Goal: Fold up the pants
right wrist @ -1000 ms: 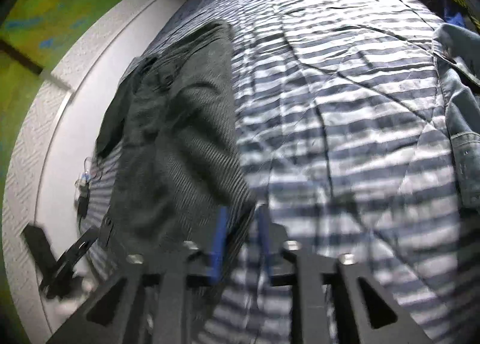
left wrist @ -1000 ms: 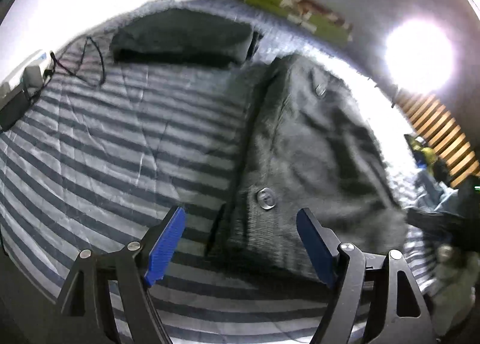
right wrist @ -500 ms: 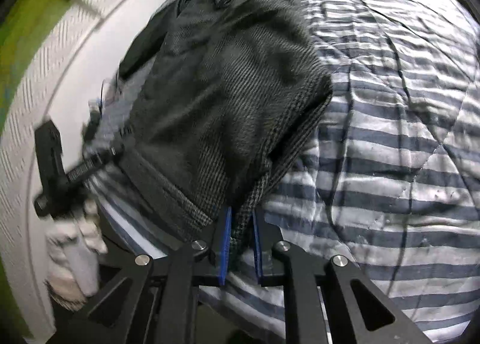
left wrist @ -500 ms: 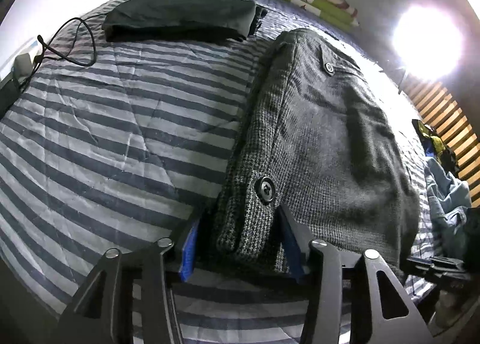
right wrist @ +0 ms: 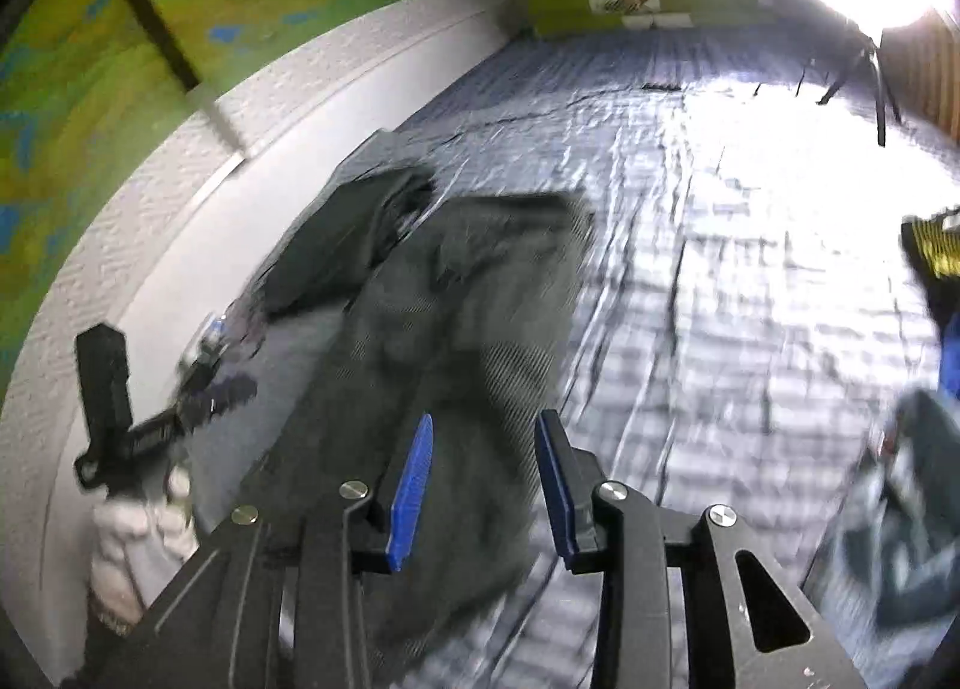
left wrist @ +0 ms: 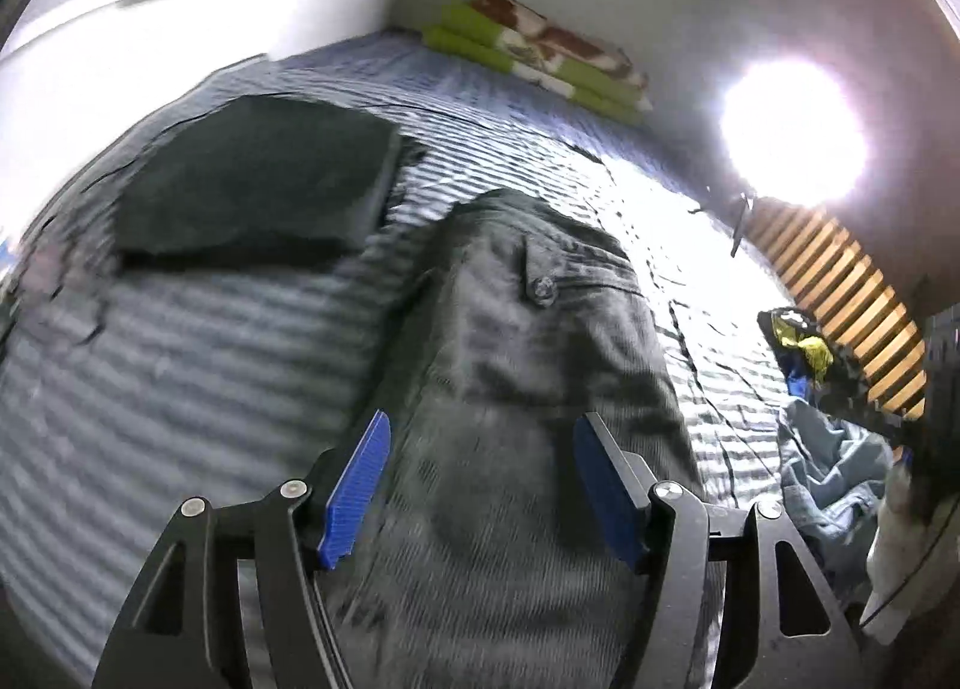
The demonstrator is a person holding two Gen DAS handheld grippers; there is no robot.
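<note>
A striped quilt [left wrist: 198, 389], green folded blanket [left wrist: 540, 59] and bright lamp [left wrist: 792, 131].

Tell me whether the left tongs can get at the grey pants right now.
Probably yes. The left tongs are open above the grey pants, which lie flat on the striped bedspread with nothing on top of them. The frame is blurred, so the gap to the cloth is unclear.

My wrist views show a bed with a blue-and-white striped quilt [left wrist: 180, 389] set against a white textured wall [right wrist: 138, 221]. A green-and-yellow painting [right wrist: 90, 29] hangs above. A bright lamp [left wrist: 792, 131] glares beside a wooden slatted panel [left wrist: 840, 293].
</note>
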